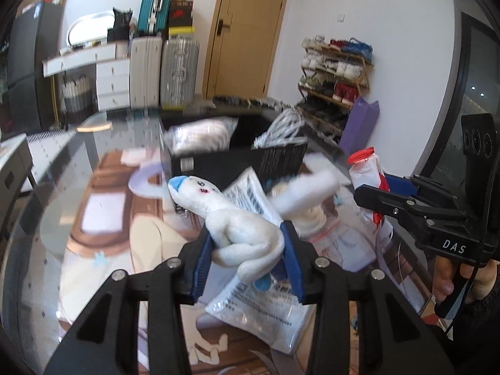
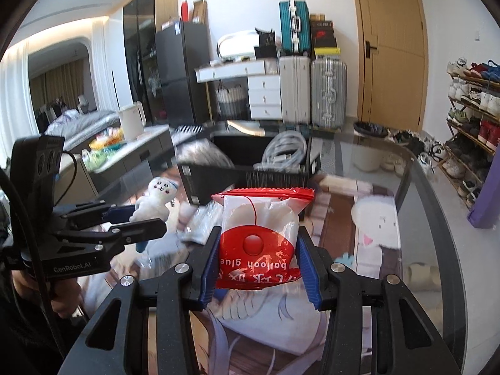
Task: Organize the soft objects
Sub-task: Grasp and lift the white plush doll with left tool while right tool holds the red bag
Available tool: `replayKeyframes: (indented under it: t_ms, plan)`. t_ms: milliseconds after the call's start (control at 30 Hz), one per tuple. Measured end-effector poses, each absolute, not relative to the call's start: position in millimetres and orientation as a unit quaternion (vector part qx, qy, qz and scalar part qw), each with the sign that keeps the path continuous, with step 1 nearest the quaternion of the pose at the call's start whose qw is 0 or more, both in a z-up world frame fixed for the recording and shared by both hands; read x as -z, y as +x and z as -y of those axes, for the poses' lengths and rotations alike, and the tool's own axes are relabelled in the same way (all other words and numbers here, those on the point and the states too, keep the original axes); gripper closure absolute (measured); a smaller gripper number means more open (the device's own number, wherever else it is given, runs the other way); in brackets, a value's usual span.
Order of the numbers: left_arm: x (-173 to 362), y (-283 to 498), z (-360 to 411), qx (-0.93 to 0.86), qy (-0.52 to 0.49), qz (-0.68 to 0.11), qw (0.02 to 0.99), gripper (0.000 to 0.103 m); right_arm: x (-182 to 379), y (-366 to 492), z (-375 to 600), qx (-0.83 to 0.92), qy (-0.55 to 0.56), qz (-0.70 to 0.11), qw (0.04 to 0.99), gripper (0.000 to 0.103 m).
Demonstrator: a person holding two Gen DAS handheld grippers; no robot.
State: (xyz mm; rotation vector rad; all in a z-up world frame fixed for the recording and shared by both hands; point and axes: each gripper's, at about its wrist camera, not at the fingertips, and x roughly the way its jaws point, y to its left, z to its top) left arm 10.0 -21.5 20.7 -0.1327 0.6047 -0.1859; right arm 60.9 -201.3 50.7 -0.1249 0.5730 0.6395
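L gripper [image 1: 247,259] clamps white plush toy [image 1: 237,228], R gripper [image 2: 259,265] clamps balloon-glue packet [image 2: 259,234]; black bin [image 2: 247,175] lies just beyond both.

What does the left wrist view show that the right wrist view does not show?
Only the left wrist view: the clear packet of printed sheets lying under the toy.
Only the right wrist view: the "balloon glue" print on the red and white bag, clamped in the right gripper, and the white kettle.
Both: the white plush toy, clamped in the left gripper, the black box and the suitcases.
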Motion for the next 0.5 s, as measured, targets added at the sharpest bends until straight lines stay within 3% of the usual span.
replayKeyframes:
  t_ms: [500]
  plan:
    - [-52,39,16,0.038,-0.002,-0.228,0.973,0.062,-92,78,211,-0.323,0.019,-0.205,0.924,0.057]
